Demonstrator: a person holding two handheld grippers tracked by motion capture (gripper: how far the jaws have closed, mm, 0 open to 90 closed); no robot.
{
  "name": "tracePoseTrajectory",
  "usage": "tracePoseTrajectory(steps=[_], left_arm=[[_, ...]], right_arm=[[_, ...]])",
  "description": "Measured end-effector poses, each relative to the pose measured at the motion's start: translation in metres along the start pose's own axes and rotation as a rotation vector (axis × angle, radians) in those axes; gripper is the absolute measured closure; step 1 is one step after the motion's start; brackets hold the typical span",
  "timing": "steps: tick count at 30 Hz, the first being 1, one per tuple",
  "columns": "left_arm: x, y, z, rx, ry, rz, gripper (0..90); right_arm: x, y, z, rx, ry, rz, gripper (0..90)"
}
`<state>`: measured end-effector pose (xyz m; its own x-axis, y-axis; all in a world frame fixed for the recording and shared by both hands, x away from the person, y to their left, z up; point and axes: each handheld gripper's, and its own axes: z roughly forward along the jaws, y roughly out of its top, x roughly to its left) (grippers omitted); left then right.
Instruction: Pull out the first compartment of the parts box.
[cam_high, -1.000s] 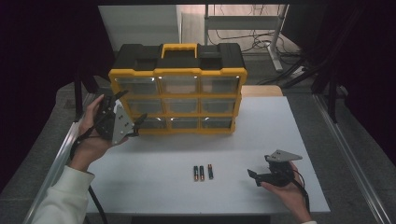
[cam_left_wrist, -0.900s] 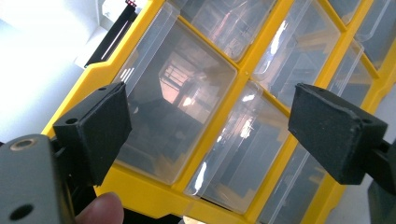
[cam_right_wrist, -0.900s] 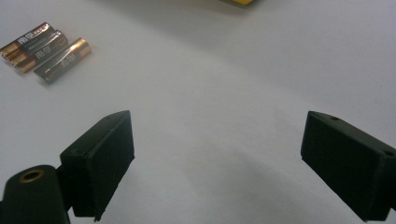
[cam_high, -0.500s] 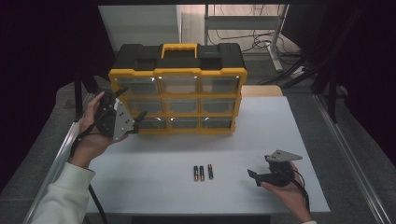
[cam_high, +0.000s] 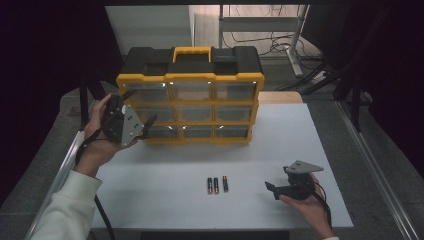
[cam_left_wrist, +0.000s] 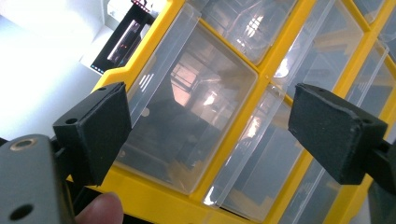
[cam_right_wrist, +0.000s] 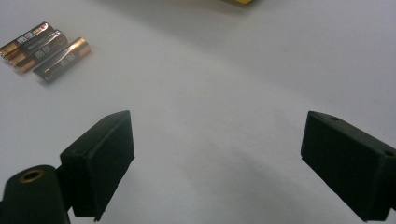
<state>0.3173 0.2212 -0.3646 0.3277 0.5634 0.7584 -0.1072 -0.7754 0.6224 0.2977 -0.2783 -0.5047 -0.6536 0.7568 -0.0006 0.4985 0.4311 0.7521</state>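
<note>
The left gripper (cam_high: 146, 127) is held at the lower left corner of the yellow and black drawer organizer (cam_high: 192, 95), its jaws spread wide with nothing between them; ahead of its fingers (cam_left_wrist: 95, 130) sits a clear drawer front (cam_left_wrist: 187, 116), close but not gripped. The right gripper (cam_high: 272, 189) rests low over the white table (cam_high: 165, 200), also released and empty. Three batteries (cam_high: 217, 185) lie side by side beyond its fingers (cam_right_wrist: 100, 158), off to their left and well apart.
</note>
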Motion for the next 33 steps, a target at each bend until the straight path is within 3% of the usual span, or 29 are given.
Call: tracePoseTrajectory(steps=[33], left_arm=[[0.007, 0.001, 0.016, 0.017, 0.011, 0.020, 13.5]], right_arm=[[-0.001, -0.001, 0.000, -0.004, -0.003, 0.001, 10.0]])
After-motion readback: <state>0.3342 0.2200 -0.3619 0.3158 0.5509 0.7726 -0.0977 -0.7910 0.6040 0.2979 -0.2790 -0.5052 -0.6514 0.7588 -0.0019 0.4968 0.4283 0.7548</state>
